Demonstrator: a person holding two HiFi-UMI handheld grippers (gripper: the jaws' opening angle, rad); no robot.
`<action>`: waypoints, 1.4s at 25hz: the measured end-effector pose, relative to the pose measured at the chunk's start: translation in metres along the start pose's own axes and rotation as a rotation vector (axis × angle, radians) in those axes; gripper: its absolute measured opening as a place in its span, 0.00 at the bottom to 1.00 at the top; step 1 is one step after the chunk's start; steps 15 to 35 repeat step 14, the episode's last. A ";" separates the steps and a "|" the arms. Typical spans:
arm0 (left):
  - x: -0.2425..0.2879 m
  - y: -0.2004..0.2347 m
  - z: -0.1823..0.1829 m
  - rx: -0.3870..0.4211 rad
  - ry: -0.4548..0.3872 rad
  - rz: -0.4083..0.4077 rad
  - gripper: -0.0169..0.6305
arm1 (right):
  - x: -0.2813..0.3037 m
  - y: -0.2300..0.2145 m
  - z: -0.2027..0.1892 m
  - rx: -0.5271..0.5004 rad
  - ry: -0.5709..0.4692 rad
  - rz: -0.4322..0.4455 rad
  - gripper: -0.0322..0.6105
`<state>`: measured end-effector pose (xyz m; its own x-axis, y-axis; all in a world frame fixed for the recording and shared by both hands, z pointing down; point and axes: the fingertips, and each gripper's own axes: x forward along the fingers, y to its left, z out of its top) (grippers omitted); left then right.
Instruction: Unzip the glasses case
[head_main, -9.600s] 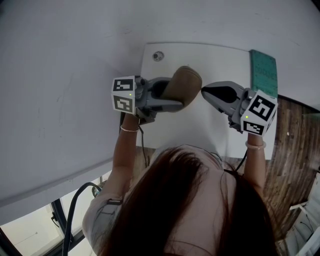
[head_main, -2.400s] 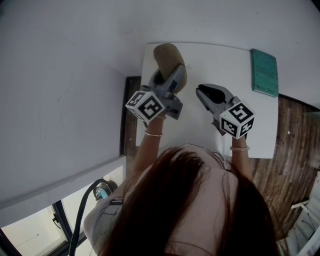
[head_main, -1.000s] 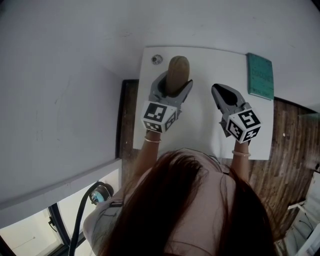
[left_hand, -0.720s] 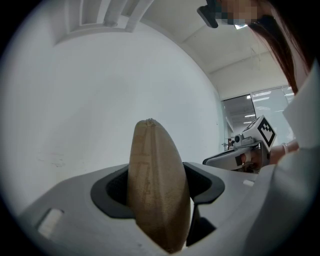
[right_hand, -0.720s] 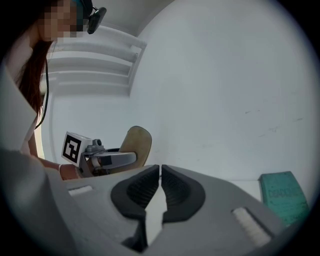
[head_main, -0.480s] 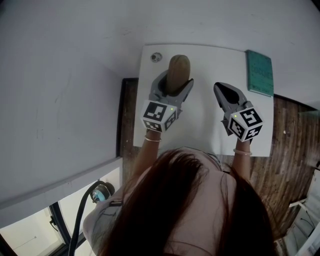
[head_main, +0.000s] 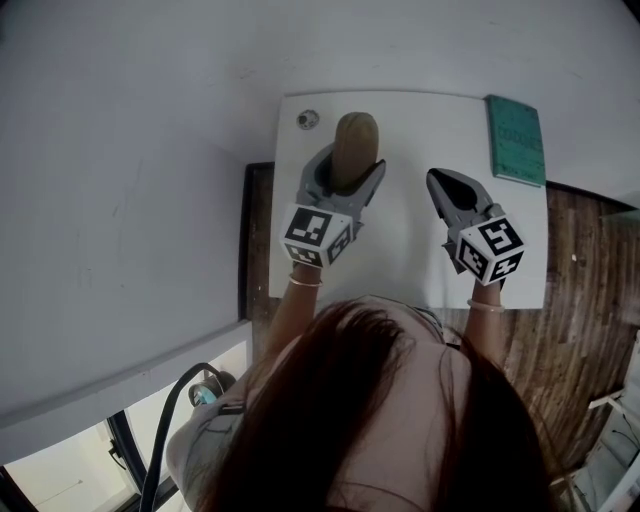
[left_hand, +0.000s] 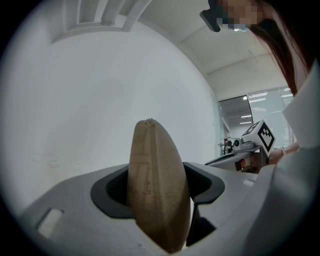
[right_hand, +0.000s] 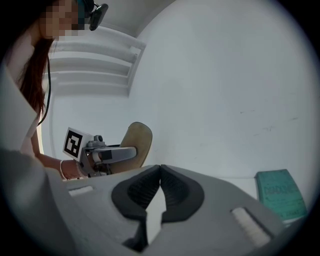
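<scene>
**Item:** glasses case (left_hand: 156, 175), tan fabric.

**Holding:** the left gripper (head_main: 350, 165) is clamping the case across its flat sides, jaws parted only by the case's thickness. The case is standing on edge between them, its rounded end projecting beyond the tips.

**Second tool:** the right gripper (right_hand: 160, 172) is hovering to the left gripper's right, apart from the case, jaws pressed together on nothing.

**Progress:** the narrow edge facing the left gripper's camera is showing a seam lying flat and together. No zip pull is showing, so the pictures are not settling whether any length is unzipped.

**Markings:** a green book (head_main: 516, 138) is lying on the table (head_main: 420, 250) beyond the right gripper's tips, to their right. It is carrying print too small to read. No brand is showing on the case.
</scene>
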<state>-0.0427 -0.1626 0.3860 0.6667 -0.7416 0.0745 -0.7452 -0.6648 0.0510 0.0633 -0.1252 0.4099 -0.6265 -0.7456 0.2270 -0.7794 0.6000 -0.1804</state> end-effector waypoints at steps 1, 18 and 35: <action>0.001 -0.001 0.000 0.001 0.002 -0.002 0.49 | -0.001 -0.001 0.000 0.002 -0.002 -0.001 0.05; 0.008 -0.019 -0.004 0.004 0.018 -0.040 0.49 | -0.011 0.000 -0.005 0.020 -0.024 -0.002 0.05; 0.008 -0.019 -0.004 0.004 0.018 -0.040 0.49 | -0.011 0.000 -0.005 0.020 -0.024 -0.002 0.05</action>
